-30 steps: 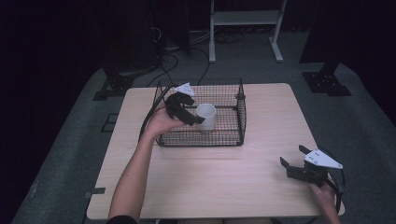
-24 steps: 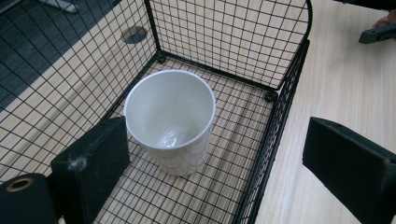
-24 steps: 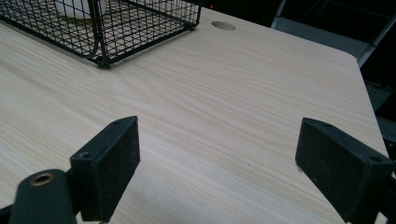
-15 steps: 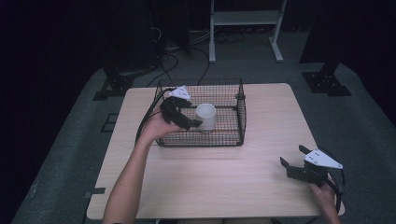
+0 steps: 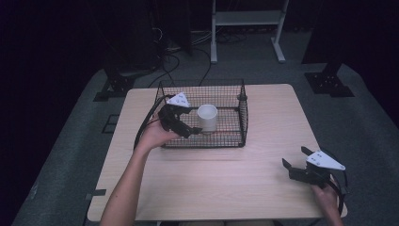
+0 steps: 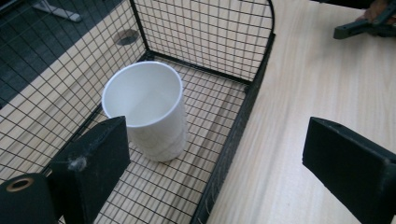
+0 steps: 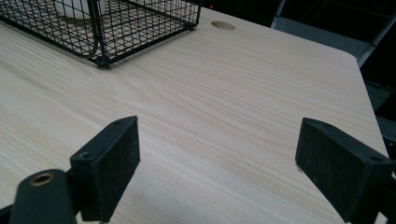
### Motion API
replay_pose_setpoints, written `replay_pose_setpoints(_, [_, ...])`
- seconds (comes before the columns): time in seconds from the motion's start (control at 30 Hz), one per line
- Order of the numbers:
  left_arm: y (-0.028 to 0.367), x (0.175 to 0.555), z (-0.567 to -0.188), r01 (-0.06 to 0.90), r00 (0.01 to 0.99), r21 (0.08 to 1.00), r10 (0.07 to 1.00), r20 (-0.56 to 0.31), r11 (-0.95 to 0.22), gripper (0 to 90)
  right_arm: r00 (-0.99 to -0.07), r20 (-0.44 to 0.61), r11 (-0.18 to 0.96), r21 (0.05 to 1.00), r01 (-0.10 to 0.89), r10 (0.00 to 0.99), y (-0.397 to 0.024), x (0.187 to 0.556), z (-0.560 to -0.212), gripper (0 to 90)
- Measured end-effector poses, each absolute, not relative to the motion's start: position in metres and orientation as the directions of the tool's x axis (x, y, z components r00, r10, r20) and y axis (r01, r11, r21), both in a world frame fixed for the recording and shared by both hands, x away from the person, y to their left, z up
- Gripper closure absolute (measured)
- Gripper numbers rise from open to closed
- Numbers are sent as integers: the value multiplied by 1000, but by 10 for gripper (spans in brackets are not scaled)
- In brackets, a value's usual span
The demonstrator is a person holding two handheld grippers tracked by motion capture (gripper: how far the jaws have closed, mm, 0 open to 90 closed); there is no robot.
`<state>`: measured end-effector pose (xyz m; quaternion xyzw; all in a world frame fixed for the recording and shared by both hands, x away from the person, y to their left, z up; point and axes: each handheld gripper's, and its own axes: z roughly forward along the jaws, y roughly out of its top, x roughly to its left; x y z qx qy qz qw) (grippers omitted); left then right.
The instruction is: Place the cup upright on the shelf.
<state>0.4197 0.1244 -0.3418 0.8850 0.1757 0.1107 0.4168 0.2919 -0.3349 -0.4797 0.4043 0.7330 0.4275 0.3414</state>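
Note:
A white paper cup (image 5: 207,117) stands upright in a black wire basket (image 5: 243,113) at the middle back of the table. In the left gripper view the cup (image 6: 147,109) is empty and rests on the basket (image 6: 201,32) floor. My left gripper (image 5: 190,121) hangs open at the basket's left front, a little short of the cup. Its jaws straddle the basket's front wall, one inside and one over the table, and the left gripper (image 6: 219,140) holds nothing. My right gripper (image 5: 294,157) rests open near the table's front right corner, with bare wood between the jaws of the right gripper (image 7: 217,154).
The light wooden table (image 5: 211,183) has free room in front of and to the right of the basket. A round cable hole (image 7: 223,25) sits near the far edge. Dark floor, cables and a white stand (image 5: 247,19) lie beyond the table.
My left gripper has drawn back from the cup toward the basket's left front. The cup stays upright in the same spot. The right gripper has not moved.

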Motion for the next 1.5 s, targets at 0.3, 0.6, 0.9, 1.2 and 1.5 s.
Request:
replay_pose_setpoints(0.3, [132,406,-348,223,910,784,413,47,-579,67,-440,-155,308,903,301,885,-335,292,-480,131])
replay_pose_setpoints(0.6, [138,397,-353,225,908,792,416,40,-568,67,-438,-150,302,904,303,886,-335,292,-480,131])
replay_pose_setpoints(0.9, [140,385,-355,208,914,793,404,51,-573,67,-438,-151,304,903,304,886,-335,292,-480,131])
replay_pose_setpoints(1.2, [143,374,-357,198,913,801,403,58,-565,67,-438,-152,305,903,303,886,-335,292,-480,131])
replay_pose_setpoints(1.5, [147,364,-363,196,912,801,406,63,-566,67,-437,-151,304,903,305,886,-335,292,-480,131])
